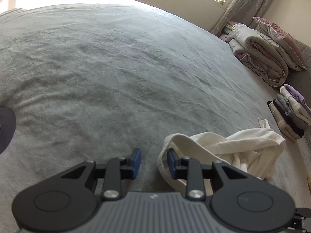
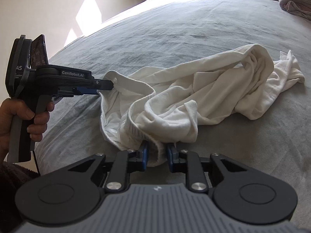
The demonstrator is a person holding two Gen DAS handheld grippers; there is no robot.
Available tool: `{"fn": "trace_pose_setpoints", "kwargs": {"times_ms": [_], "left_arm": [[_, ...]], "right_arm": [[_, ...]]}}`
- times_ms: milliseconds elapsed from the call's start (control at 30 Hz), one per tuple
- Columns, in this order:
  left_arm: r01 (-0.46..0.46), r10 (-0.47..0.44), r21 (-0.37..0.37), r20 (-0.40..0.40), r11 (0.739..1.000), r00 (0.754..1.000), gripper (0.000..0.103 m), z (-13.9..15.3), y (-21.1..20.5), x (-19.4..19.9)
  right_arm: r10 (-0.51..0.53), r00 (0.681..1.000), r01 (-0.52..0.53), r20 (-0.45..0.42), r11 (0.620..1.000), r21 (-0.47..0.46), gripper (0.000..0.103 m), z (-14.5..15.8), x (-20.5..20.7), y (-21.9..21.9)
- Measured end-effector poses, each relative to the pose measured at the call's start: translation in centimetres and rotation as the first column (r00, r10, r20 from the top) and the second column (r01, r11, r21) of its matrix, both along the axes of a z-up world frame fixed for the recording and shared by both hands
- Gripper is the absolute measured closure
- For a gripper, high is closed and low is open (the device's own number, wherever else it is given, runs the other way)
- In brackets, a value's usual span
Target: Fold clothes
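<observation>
A crumpled white garment with an elastic waistband (image 2: 194,97) lies on the grey bed cover (image 2: 194,23). In the left wrist view the garment (image 1: 233,147) lies to the right. My left gripper (image 1: 154,162) is open; the waistband edge drapes over its right finger, and the gap between the pads is bare. In the right wrist view the left gripper (image 2: 108,86) touches the waistband's far left end. My right gripper (image 2: 157,156) stands open with a fold of the waistband hanging between its blue pads.
A stack of folded clothes (image 1: 291,112) sits at the right edge of the bed. Rolled quilts and a pillow (image 1: 264,50) lie behind it near the curtain. The grey bed cover (image 1: 116,68) spreads wide ahead. A wall stands beyond the bed's far side.
</observation>
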State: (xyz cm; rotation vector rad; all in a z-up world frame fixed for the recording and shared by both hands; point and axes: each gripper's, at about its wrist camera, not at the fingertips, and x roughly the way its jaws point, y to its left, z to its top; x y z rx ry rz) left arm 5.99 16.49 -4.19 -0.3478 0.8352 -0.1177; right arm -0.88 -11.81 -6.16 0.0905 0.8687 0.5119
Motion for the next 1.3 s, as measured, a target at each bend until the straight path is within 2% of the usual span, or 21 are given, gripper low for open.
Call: {"fn": "trace_pose_setpoints", "kwargs": {"times_ms": [33,67,367,500,733,833,933,1033,1133,1300], "left_arm": [[-0.008,0.008,-0.008,0.01,1.0,1.0,0.096,0.0,0.0,0.1],[-0.014,0.014,-0.02,0.022,1.0,1.0,0.1,0.2,0.1,0.0],[-0.004,0.025,-0.107,0.19,0.994,0.982,0.1,2.9,1.2,-0.8],[0.035,-0.006,-0.126,0.22,0.991,0.975,0.1,3.6,2.2,-0.9],[0.09,-0.078,-0.038,0.23,0.995,0.97,0.099,3.4,3.9,-2.0],[0.102,-0.101,0.004,0.19,0.995,0.977,0.099,2.6,4.2,-2.2],[0.105,-0.106,0.022,0.102,0.994,0.989,0.099,1.1,4.6,-1.9],[0.095,-0.096,0.023,0.062,0.995,0.993,0.099,-0.3,5.0,-1.8],[0.075,-0.075,0.002,0.087,0.997,0.993,0.099,-0.5,5.5,-2.0],[0.008,0.001,-0.048,0.179,0.999,0.984,0.1,1.3,6.1,-1.1]], "right_arm": [[-0.005,1.0,0.005,0.012,1.0,0.006,0.09,0.3,-0.2,-0.2],[-0.011,1.0,0.011,0.024,1.0,0.014,0.092,0.6,-0.3,-0.4],[-0.086,0.982,0.075,0.168,0.995,0.072,0.094,4.0,-2.8,-1.5],[-0.105,0.97,0.086,0.22,0.992,0.094,0.094,5.1,-4.0,-1.1],[-0.1,0.945,0.085,0.312,0.995,0.061,0.094,6.1,-6.4,1.3],[-0.098,0.948,0.091,0.304,0.995,0.037,0.094,5.3,-7.2,2.4],[-0.095,0.965,0.095,0.244,0.995,0.012,0.094,3.8,-7.5,3.3],[-0.098,0.978,0.1,0.185,0.995,-0.002,0.094,2.3,-7.8,4.3],[-0.079,0.985,0.08,0.153,0.997,-0.004,0.094,1.2,-8.3,5.9],[-0.037,0.993,0.034,0.113,0.999,0.026,0.095,0.4,-8.2,9.1]]}}
